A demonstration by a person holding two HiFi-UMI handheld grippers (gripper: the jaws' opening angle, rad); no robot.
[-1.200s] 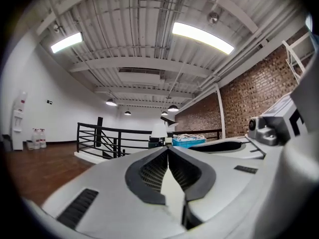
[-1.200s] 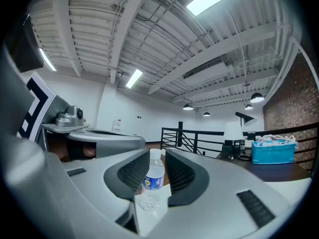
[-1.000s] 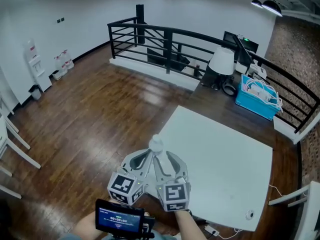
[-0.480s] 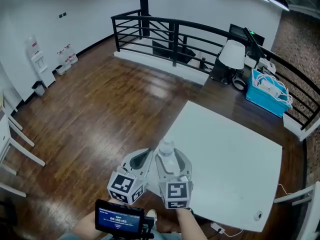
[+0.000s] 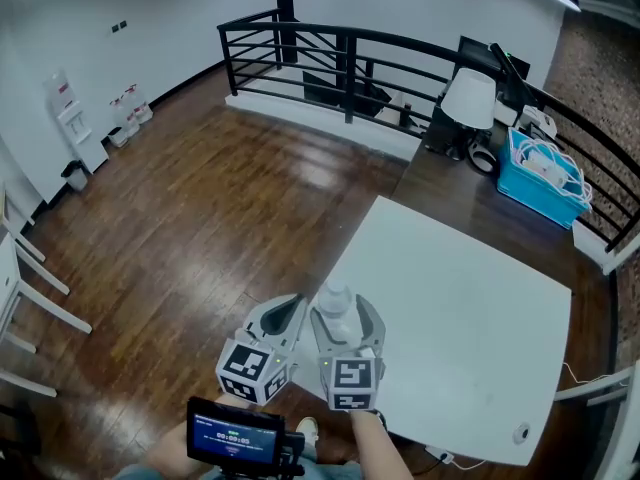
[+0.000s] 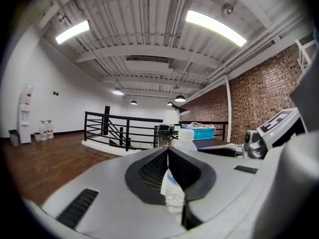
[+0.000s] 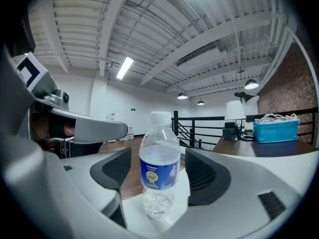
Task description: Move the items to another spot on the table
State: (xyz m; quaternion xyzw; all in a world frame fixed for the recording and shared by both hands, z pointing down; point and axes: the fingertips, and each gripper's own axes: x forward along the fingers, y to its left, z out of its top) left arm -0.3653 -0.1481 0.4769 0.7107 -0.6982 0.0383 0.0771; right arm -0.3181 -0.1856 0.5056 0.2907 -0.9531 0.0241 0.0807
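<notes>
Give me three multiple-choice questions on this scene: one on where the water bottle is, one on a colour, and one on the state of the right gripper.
1. Where does the water bottle stand?
A. in the blue basket
B. on the white table, near its edge
C. on the wooden floor

2. What colour is the bottle's label?
A. red
B. green
C. blue

3. How is the right gripper?
A. shut on the bottle
B. open, with the bottle between its jaws
C. shut and empty

Key:
1 B, the white tabletop shows under its base.
2 C, a blue band wraps its middle.
3 B, the jaws have just been opening, and a gap shows on each side of the bottle.
</notes>
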